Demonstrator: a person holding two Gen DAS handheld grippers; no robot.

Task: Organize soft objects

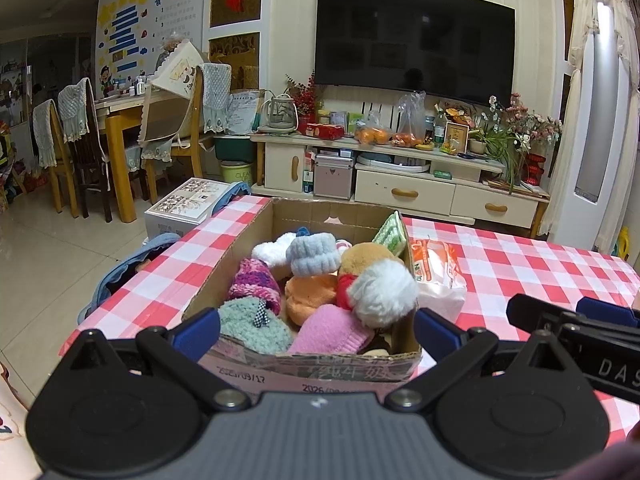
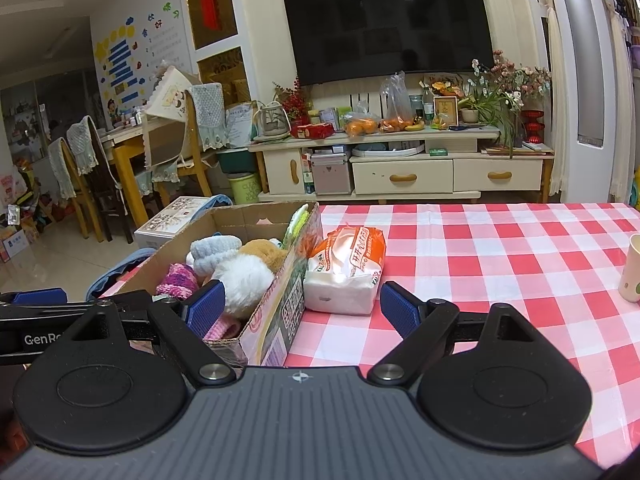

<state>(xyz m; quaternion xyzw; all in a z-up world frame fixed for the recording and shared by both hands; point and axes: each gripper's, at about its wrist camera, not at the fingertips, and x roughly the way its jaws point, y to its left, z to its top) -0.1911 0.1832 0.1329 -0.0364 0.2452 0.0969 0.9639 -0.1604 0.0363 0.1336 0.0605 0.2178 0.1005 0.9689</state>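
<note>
A cardboard box (image 1: 236, 248) stands on the red-checked table (image 1: 520, 264), filled with soft things: a white pompom (image 1: 384, 292), pink sock (image 1: 328, 330), orange sock (image 1: 308, 294), purple knit piece (image 1: 256, 282), grey-green fluffy sock (image 1: 252, 326), blue-white sock (image 1: 312, 254) and a brown plush (image 1: 368, 256). My left gripper (image 1: 316, 330) is open and empty, just before the box's near wall. My right gripper (image 2: 302, 308) is open and empty, beside the box (image 2: 280, 300) and facing a tissue pack (image 2: 344, 272). The pack also shows in the left wrist view (image 1: 438, 272).
A cream cup (image 2: 632, 270) stands at the table's right edge. Beyond the table's far edge are a white box (image 1: 188, 204), dining chairs (image 1: 80, 148) and a TV cabinet (image 1: 400, 172). A blue cloth (image 1: 120, 268) hangs off the table's left side.
</note>
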